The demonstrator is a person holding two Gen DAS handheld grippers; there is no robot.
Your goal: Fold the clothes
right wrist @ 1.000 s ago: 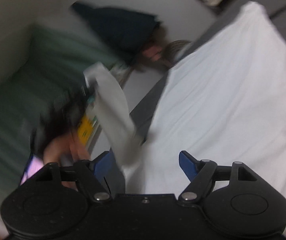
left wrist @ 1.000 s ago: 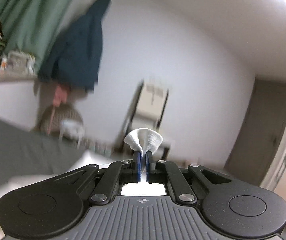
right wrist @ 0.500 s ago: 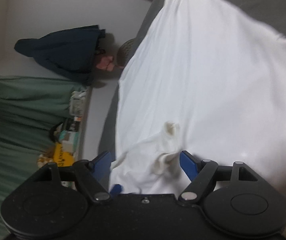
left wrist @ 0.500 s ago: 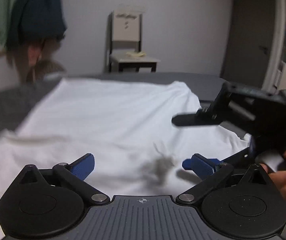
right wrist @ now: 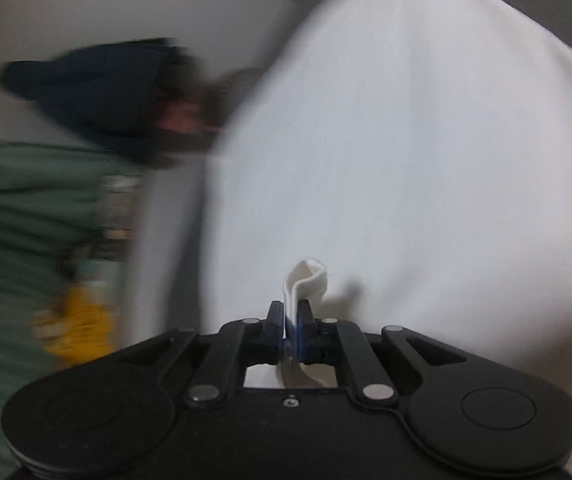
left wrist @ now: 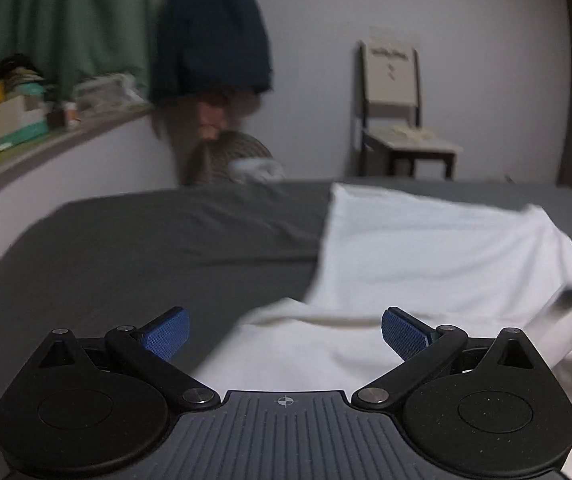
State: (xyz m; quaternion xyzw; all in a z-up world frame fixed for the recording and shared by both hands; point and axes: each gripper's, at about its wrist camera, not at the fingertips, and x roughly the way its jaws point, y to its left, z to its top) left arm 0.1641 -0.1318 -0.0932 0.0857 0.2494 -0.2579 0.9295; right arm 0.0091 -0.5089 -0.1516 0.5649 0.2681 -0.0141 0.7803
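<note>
A white garment [left wrist: 425, 256] lies spread on the dark grey bed [left wrist: 146, 240]. My left gripper [left wrist: 284, 334] is open and empty, low over the garment's near left edge. In the right wrist view the white garment [right wrist: 405, 160] fills most of the frame. My right gripper [right wrist: 290, 312] is shut on a pinched fold of it, which sticks up between the blue pads. The right wrist view is blurred by motion.
A wooden chair [left wrist: 395, 108] stands by the far wall. A dark blue jacket [left wrist: 214, 36] hangs at the left beside green curtains [left wrist: 58, 28]. A ledge [left wrist: 26, 128] with boxes and clutter runs along the left wall. A wicker basket [left wrist: 230, 158] sits behind the bed.
My left gripper let go of the white fabric and now hangs open, swung left. My right gripper went from open to shut on a fold of the garment.
</note>
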